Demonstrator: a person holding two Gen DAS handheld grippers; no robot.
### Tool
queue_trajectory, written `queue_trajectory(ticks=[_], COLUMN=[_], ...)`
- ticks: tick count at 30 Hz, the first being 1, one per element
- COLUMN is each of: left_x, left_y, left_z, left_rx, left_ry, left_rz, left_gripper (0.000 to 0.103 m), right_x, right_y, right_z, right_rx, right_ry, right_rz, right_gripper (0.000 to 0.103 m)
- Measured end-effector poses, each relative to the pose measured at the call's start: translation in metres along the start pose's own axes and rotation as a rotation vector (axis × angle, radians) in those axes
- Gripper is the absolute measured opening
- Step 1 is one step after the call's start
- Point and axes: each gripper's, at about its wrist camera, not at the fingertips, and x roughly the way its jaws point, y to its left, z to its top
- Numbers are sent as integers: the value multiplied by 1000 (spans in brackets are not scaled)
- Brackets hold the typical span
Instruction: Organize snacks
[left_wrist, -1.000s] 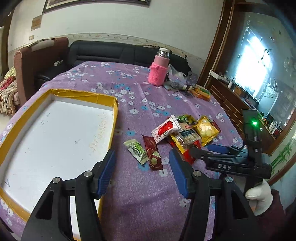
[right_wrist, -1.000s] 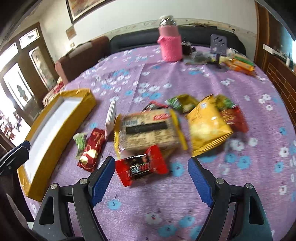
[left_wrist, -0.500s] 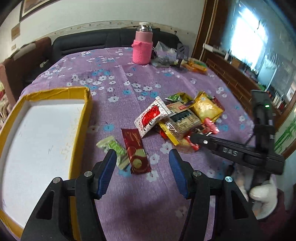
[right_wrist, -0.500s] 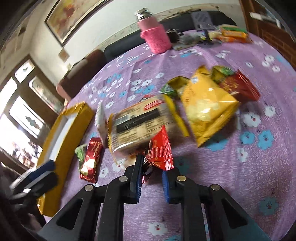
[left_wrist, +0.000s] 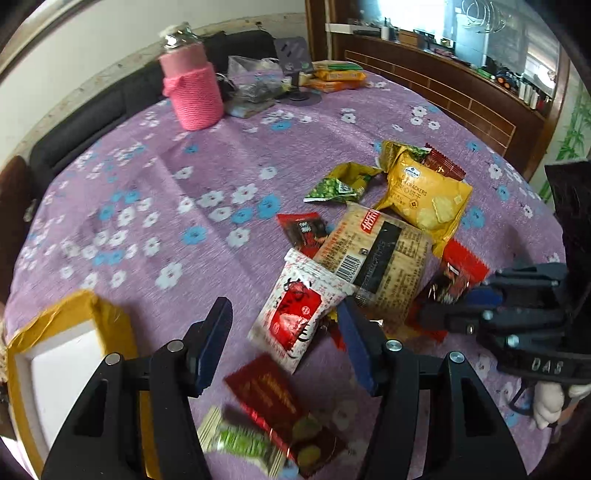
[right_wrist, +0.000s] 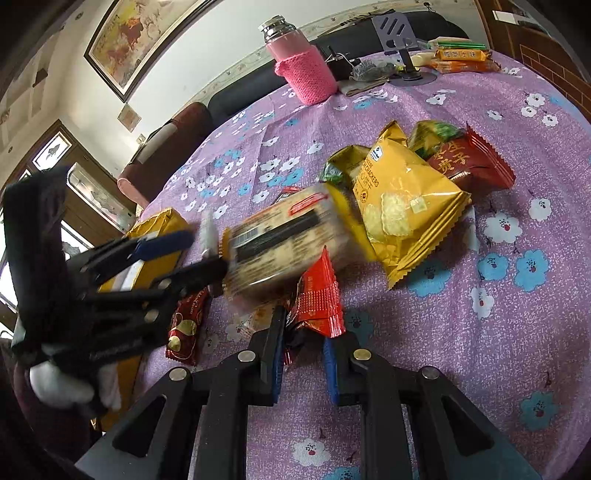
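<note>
both tongs work over the purple flowered tablecloth (right_wrist: 498, 92): the right gripper (right_wrist: 301, 354) has its jaws pinched on the crimped end of a small red snack packet (right_wrist: 319, 295), while the left gripper (left_wrist: 284, 343) hangs with its jaws spread wide and nothing between them, just above a white and red sachet (left_wrist: 299, 314). largest of all is the yellow-edged tray (left_wrist: 66, 354) at the left edge of the table, where the snacks presumably belong. next comes the pile in the middle: a long cracker pack (left_wrist: 373, 258) lies against a puffy yellow cracker bag (left_wrist: 424, 199), with a green pea packet (left_wrist: 340, 188) beside it and a dark red chocolate wrapper (left_wrist: 280, 402) nearer the left tongs. the held packet looks light, crinkly and slick, so the flat sealed end is probably the safest place to pinch; squeezing the middle could crush what is inside. the sachet seems equally soft and thin, best taken by an edge that lifts off the cloth.
</note>
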Motion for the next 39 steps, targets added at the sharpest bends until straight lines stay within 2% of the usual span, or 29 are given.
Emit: queue_trajectory(ticks=[4, 8, 10, 13, 21, 24, 27, 30, 32, 33, 35, 37, 39], left_x=[14, 10, 7, 2, -50, -57, -48, -44, -41, -39, -37, -31, -22], left_y=[-1, -6, -8, -10, 4, 1, -3, -8, -14, -19, -30, -40, -50], left_z=[6, 4, 4, 0, -18, -20, -20, -25, -28, -29, -31, -31, -30], left_rx=[-47, -68, -72, -83, -226, -219, -191, -180, -174, -170, -154, -144, -139], left_ry=[62, 47, 45, 36, -111, -121, -95, -77, -67, -64, -71, -72, -56], left_rz=[-57, -103, -103, -84, -107, -84, -16, -36, -64, -80, -81, -91, -94], left_gripper=[53, 16, 9, 9, 5, 6, 6, 9, 28, 33, 54, 61, 63], right_x=[1, 1, 1, -2, -13, -17, -16, -16, -16, -16, -16, -17, -19], right_y=[-2, -6, -6, -4, 2, 6, 6, 3, 0, -1, -1, -1, 1], right_z=[1, 2, 2, 2, 2, 0, -1, -1, -1, -1, 0, 0, 0], right_rx=[15, 40, 43, 35, 18, -5, -2, 13, 27, 30, 34, 32, 28], right_ry=[3, 7, 6, -1, -55, -72, -67, -65, -62, -62, -59, -62, -73], right_rz=[16, 38, 39, 35, 63, 52, 50, 46, 50, 51, 57, 61, 56], right_gripper=[19, 19, 17, 16, 16, 16, 16, 16, 16, 16, 17, 17, 17])
